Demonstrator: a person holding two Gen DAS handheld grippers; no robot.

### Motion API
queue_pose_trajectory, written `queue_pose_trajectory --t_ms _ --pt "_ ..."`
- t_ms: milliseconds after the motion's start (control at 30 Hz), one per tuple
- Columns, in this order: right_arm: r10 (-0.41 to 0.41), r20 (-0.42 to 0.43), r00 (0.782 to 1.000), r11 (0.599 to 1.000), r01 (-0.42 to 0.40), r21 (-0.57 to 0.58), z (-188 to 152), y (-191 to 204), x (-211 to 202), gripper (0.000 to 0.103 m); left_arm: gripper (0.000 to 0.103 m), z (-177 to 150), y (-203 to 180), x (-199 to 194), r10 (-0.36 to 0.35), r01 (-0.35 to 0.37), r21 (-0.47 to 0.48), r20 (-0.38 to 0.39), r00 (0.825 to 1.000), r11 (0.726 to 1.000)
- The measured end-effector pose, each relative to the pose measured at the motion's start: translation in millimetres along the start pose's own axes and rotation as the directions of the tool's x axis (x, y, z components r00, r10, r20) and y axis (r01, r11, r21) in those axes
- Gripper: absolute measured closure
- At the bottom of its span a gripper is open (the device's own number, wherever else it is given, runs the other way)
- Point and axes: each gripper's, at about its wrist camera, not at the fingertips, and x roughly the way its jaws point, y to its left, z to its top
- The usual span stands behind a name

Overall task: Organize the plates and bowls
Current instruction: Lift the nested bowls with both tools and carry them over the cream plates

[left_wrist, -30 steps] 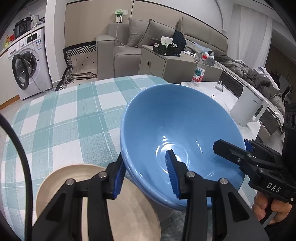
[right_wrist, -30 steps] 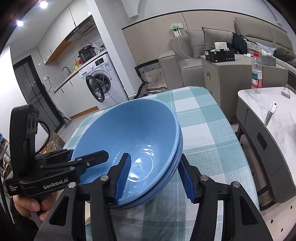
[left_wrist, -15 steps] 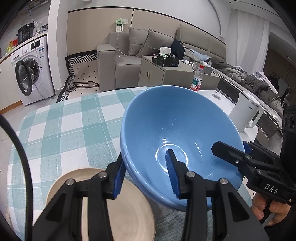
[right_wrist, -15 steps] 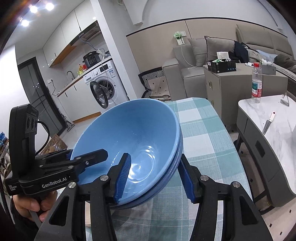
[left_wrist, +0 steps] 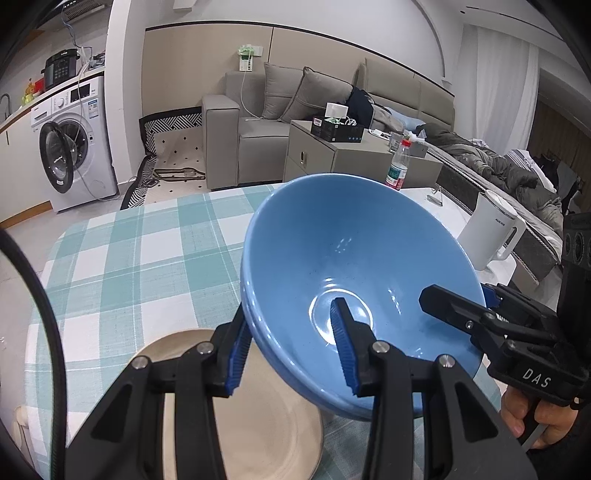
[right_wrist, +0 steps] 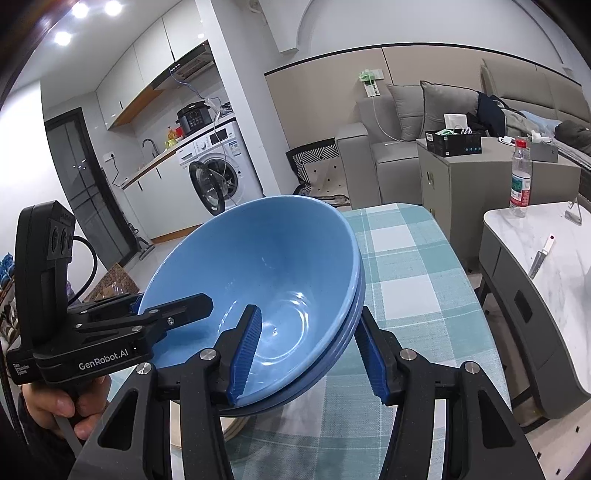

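Blue nested ceramic bowls, pinched at opposite rims by left gripper and right gripper fingers, hang above the checked tabletop, with a beige plate unsorted.

Room: white walls with beige panelling; grey sofa with cushions; grey cabinet; white washing machine, door open, under a counter; marble-topped side table; recessed ceiling lights; curtain, probably covering a window; pale floor.

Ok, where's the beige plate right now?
In the left wrist view, the beige plate lies low on the checked tablecloth, under the left tongs, beside the raised blue bowls.
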Motion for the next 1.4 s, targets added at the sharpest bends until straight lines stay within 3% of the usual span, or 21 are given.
queue_pose_trajectory --t_ms 667,1400 --pt "0.031 -0.021 0.999 0.998 -0.032 -0.052 -4 41 18 0.049 0.062 -14 38 -24 0.045 -0.044 -0.037 0.032 0.998 0.998" --pt "0.07 -0.099 0.993 0.991 -0.08 -0.103 -15 80 50 0.049 0.062 -42 85 -36 0.08 -0.077 -0.109 0.023 0.997 0.991"
